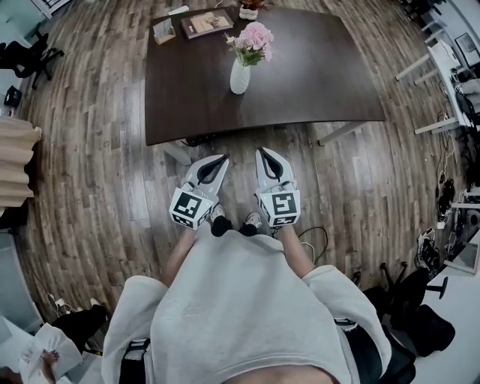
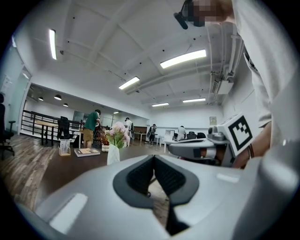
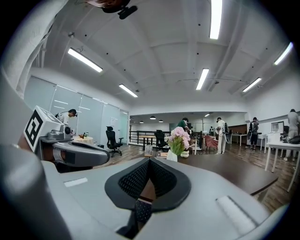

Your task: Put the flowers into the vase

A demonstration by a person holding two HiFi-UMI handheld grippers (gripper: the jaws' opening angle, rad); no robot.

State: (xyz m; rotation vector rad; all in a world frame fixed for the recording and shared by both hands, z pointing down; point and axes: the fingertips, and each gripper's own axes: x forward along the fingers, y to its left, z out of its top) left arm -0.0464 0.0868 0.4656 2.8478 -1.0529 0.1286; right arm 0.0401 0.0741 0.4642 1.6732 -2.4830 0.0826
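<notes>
Grey-padded jaws of left gripper [image 1: 220,159] and right gripper [image 1: 264,152] both pressed together, nothing between; grippers side by side, short of dark wooden table [image 1: 315,67]. Pink flowers [image 1: 253,41] stand upright in white ceramic vase [image 1: 239,77] on it. Brown book [image 1: 207,23] near far edge: cover print too small to read.

1. Looks like an open-plan office: black swivel chairs [image 3: 112,139] and white desks [image 3: 283,146] all over.
2. Strip lights [image 2: 183,58] overhead, glass partitions [image 3: 86,117] down one side.
3. Wood-plank floor [image 1: 97,172], a few people [image 3: 220,133] standing about.
</notes>
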